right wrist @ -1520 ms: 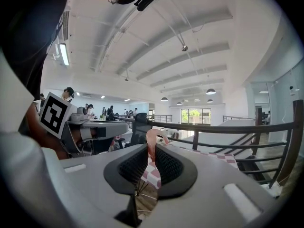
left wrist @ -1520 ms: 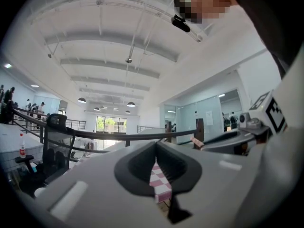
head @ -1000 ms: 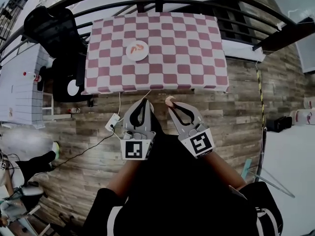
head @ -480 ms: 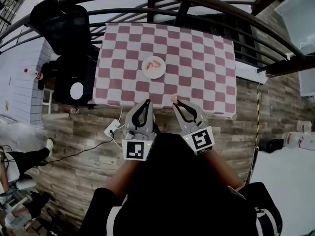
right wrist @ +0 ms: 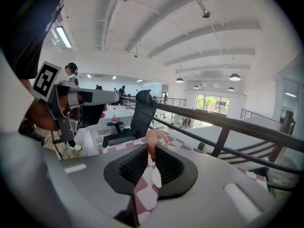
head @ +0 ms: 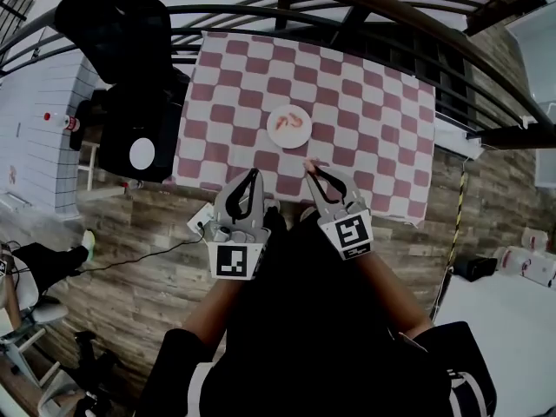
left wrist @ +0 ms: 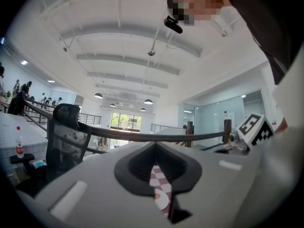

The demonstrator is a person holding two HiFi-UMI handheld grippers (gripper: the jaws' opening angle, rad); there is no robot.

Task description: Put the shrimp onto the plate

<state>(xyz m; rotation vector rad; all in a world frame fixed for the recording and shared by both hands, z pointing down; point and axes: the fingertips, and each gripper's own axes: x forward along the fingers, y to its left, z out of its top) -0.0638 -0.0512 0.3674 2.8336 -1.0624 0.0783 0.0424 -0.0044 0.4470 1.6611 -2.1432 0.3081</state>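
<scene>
The right gripper (head: 309, 167) is pinching what looks like a shrimp (right wrist: 153, 140). The left gripper (head: 253, 175) is hovering pressed together.

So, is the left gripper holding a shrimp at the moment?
No, the left gripper is shut with nothing between its jaws.

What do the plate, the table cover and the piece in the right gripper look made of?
Plate: plain white and smooth, ceramic or plastic; too small to tell which. Table cover: red-and-white checked cloth, matte, draping over the table edge. Shrimp pinched in the right gripper: pinkish-orange, matte, probably a soft plastic or rubber toy.
</scene>
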